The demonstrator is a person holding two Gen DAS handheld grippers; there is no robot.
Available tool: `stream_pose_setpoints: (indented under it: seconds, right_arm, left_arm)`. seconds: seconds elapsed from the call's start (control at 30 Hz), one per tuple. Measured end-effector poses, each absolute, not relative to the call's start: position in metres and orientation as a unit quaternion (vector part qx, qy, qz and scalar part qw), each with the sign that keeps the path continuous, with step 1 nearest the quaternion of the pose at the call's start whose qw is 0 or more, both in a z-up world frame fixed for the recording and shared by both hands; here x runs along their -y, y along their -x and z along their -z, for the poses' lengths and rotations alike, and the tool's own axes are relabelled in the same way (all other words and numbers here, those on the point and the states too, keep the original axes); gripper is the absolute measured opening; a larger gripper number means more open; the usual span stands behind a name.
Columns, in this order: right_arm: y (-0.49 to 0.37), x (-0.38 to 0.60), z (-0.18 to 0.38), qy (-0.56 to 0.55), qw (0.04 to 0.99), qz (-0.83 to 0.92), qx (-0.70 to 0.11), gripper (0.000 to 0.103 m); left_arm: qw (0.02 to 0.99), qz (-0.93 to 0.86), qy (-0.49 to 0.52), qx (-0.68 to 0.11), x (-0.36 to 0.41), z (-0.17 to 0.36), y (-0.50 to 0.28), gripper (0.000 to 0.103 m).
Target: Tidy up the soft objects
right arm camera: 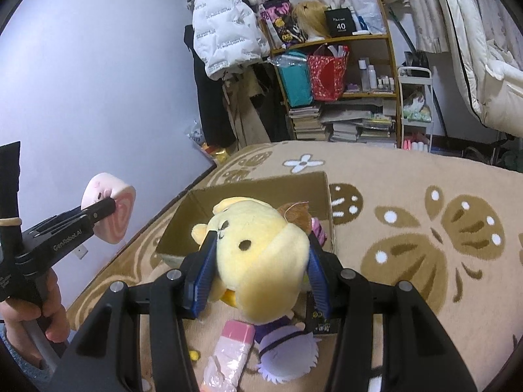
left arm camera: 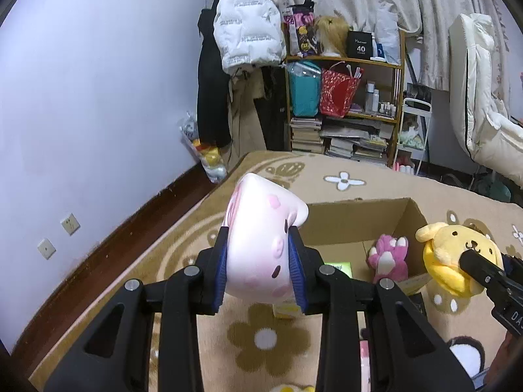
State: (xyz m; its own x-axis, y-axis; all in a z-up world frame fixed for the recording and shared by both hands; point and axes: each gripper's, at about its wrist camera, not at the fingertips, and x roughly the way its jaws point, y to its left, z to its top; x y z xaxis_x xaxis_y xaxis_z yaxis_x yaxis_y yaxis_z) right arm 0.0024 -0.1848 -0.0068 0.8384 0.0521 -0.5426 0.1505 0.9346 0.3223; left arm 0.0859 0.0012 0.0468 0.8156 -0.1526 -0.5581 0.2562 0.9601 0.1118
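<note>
My left gripper (left arm camera: 258, 248) is shut on a pink-and-white squishy cake toy (left arm camera: 261, 238) and holds it in the air left of an open cardboard box (left arm camera: 346, 225). It also shows in the right wrist view (right arm camera: 109, 210). My right gripper (right arm camera: 261, 258) is shut on a yellow plush dog (right arm camera: 258, 254), held above the box's near edge (right arm camera: 202, 219). The dog also shows in the left wrist view (left arm camera: 447, 254). A pink plush paw (left arm camera: 389, 256) lies inside the box.
The box sits on a beige flower-patterned rug (right arm camera: 408, 228). A pink packet (right arm camera: 228, 352) and a purple-white plush (right arm camera: 287, 356) lie on the rug below my right gripper. A cluttered shelf (left arm camera: 346, 104) and hanging coats stand behind. A wall (left arm camera: 98, 98) is at left.
</note>
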Motion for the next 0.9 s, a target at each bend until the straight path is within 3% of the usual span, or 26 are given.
stream_pose_setpoints:
  seconds: [0.9]
  right_arm:
    - [-0.028,0.203,0.012,-0.192,0.945,0.032,-0.264,0.054]
  left_arm:
    - [0.956,0.134,-0.098,-0.244,0.031,-0.040,-0.094,0.032]
